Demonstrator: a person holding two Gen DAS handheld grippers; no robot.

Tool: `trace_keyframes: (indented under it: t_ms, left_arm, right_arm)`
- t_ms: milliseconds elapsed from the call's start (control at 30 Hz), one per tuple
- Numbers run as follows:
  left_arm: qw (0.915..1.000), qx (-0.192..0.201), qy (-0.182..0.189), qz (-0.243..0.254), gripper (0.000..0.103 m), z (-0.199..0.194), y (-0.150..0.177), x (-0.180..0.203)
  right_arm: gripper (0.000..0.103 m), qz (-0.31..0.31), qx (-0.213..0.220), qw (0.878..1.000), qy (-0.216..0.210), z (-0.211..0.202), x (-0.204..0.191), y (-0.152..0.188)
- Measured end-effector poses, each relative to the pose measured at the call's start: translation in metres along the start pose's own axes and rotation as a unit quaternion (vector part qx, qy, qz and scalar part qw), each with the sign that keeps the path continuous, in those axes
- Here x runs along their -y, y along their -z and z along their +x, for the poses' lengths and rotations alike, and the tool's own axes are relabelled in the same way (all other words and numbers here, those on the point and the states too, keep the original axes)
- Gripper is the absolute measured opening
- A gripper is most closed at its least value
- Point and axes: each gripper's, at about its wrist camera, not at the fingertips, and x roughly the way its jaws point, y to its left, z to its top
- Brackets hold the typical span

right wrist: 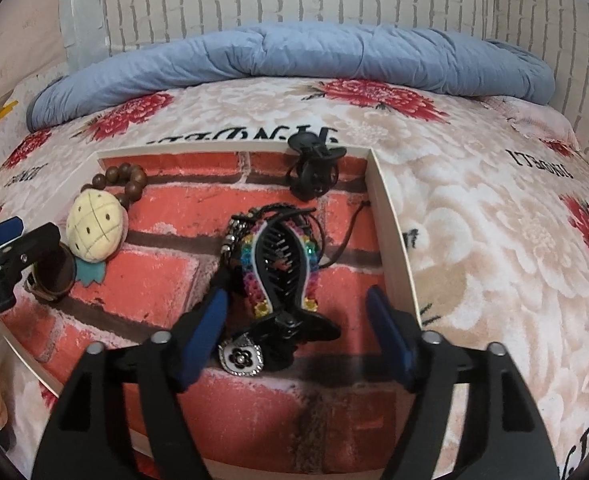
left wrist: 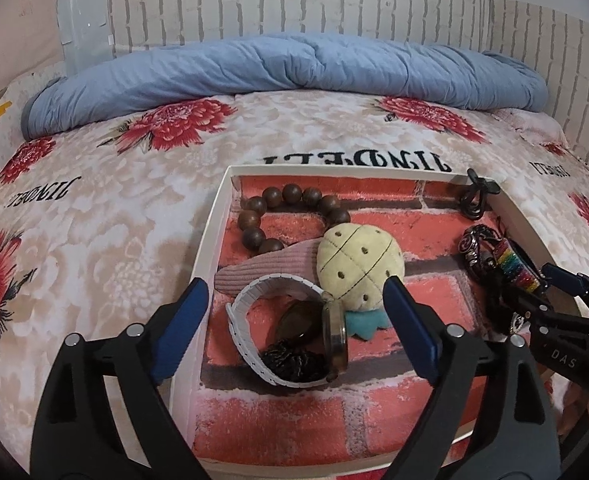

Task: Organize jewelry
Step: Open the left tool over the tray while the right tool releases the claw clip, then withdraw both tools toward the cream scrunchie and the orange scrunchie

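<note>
- The jewelry was gathered in one shallow white tray (left wrist: 214, 216) lined with a red brick print, which was set on a floral bedspread (left wrist: 114, 208).
- One wooden bead bracelet (left wrist: 290, 208) was seen in the tray's far left corner, one plush pineapple clip (left wrist: 358, 264) beside it, and one small black claw clip (right wrist: 312, 172) at the far wall.
- One white-strapped watch (left wrist: 254, 332) was shown only in the left wrist view, curled around dark pieces that could not be told apart; a pink corduroy clip (left wrist: 266, 268) appeared there too.
- One long black hair clip (right wrist: 282, 268) lying over a rainbow beaded bracelet (right wrist: 250, 276), and one flower charm (right wrist: 240, 356), were shown clearly only in the right wrist view.
- The left claw (left wrist: 294, 320) was held wide, with the watch between its fingers but not pressed.
- The right claw (right wrist: 298, 332) was likewise spread wide around the black hair clip, untouched by either finger.
- One blue quilt (right wrist: 294, 56) was rolled along the white brick wall.
</note>
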Motion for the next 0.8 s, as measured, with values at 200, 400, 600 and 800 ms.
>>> trace_keyframes:
  t_ms: [200,400,600,800]
  left_arm:
    - [0.9998,0.022,-0.001,0.001,0.098,-0.017,-0.003,0.003]
    - [0.9995,0.029,-0.012,0.003,0.098,-0.031,-0.003,0.006]
    - [0.9995,0.029,-0.011,-0.008,0.098,-0.062,0.001,0.009]
    - [0.9992,0.036,-0.018,0.006,0.098,-0.1,0.02,0.023]
  right_arm:
    - [0.09,-0.002,0.02,1.0,0.01,-0.013,0.003,-0.004]
    - [0.093,0.022,0.032,0.999,0.003,-0.028,0.014,-0.007]
    - [0.093,0.008,0.061,0.998,0.024,-0.069,0.027,-0.011]
    - [0.097,-0.003,0.073,0.996,0.042,-0.112,0.049,0.006]
